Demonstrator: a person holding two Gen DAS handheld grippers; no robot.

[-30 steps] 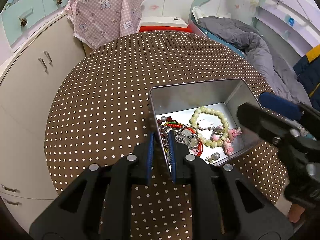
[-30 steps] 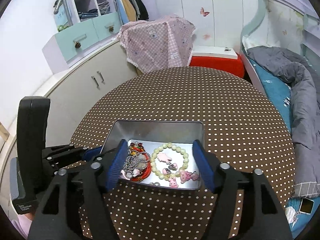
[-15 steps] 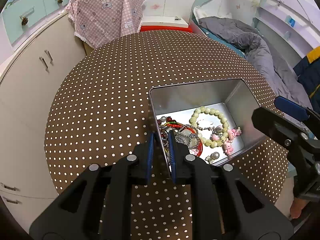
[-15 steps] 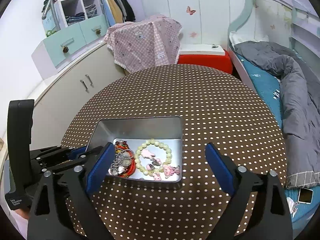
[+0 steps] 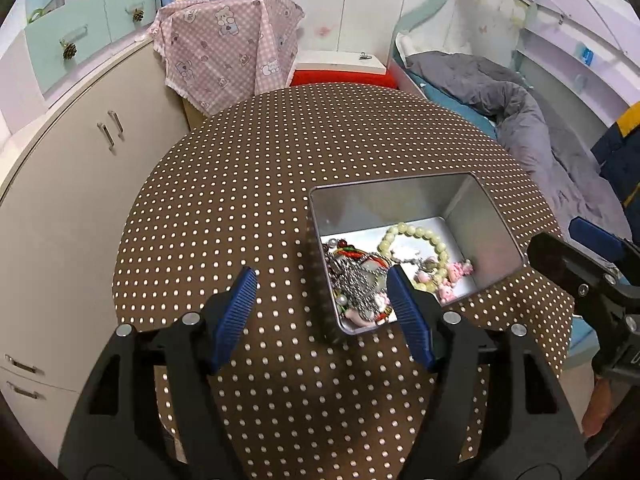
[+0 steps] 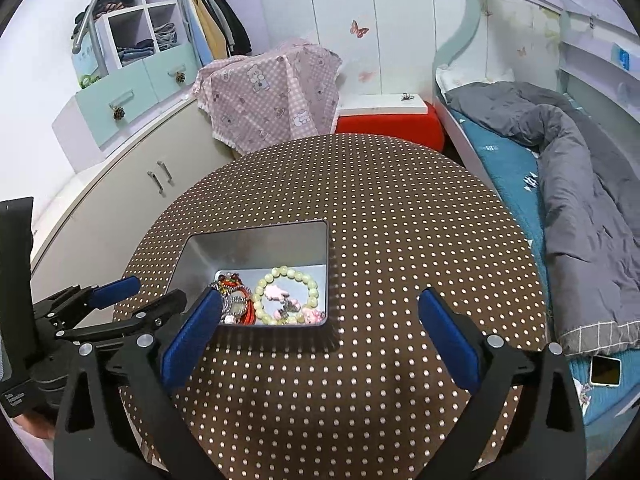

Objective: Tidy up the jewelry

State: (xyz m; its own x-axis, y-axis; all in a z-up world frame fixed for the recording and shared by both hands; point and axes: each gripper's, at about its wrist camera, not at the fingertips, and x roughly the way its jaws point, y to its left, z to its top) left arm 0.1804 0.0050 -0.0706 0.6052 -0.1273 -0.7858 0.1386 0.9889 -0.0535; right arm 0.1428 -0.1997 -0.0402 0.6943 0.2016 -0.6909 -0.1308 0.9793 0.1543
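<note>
A silver metal tin (image 5: 472,204) sits open on the brown polka-dot table (image 5: 248,184), holding a pale green bead bracelet (image 5: 416,236), a tangle of silver chains and red cord (image 5: 356,276) and small pink charms (image 5: 456,272). The left gripper (image 5: 322,300) hovers with jaws spread wide, straddling the tin's near-left corner. The right gripper (image 6: 320,332) is likewise spread wide, gripping nothing, with the tin just ahead toward its left finger.

One metal tin (image 5: 404,200) sits on one dotted desk (image 5: 280,160). Inside it: one pale green bead bracelet (image 5: 416,232) at right and one tangled heap of chains (image 5: 356,280) at left, pieces uncountable. Two hand-held grippers: left (image 5: 322,312), right (image 6: 320,336).
</note>
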